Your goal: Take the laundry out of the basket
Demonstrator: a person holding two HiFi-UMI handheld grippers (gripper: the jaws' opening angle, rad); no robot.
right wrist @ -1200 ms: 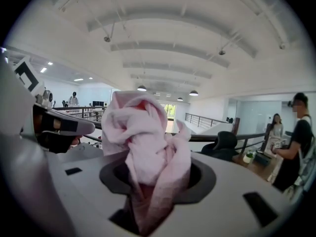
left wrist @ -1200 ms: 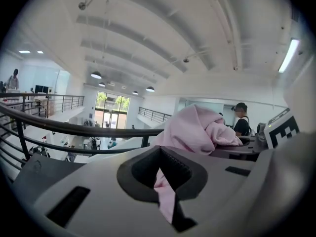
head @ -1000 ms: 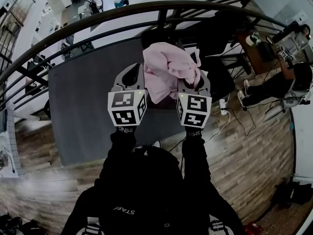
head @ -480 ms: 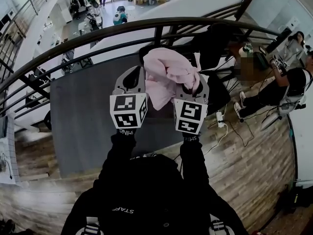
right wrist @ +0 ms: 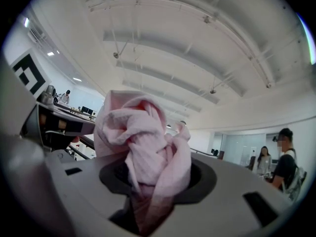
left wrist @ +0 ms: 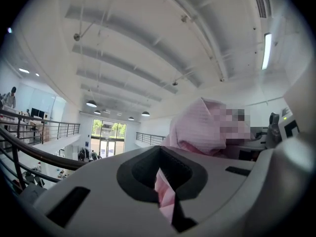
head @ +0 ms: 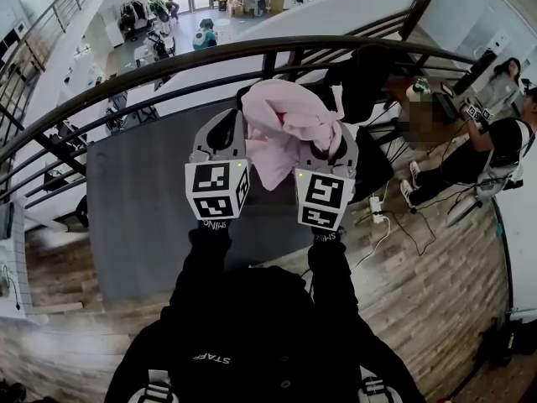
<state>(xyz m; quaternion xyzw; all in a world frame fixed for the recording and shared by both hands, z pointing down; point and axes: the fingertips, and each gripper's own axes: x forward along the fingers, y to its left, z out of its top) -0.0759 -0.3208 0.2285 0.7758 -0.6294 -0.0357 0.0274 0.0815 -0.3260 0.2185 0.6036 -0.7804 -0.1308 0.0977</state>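
A: Since the pink garment (head: 285, 128) hangs in the air over the grey mat (head: 143, 191), near the railing (head: 168, 65), this piece looks to be out of the basket.

B: And the basket?

A: No view shows it for certain, so it's unclear whether more laundry is left. This piece has probably yet to be set down.

B: Pose?

A: Both black-sleeved forearms reach forward side by side, tools tipped up toward the ceiling. The left gripper (head: 225, 133) pinches a thin fold of the cloth. The right gripper (head: 331, 145) is clamped on a thick wad, its jaws held partly apart by the bunch.
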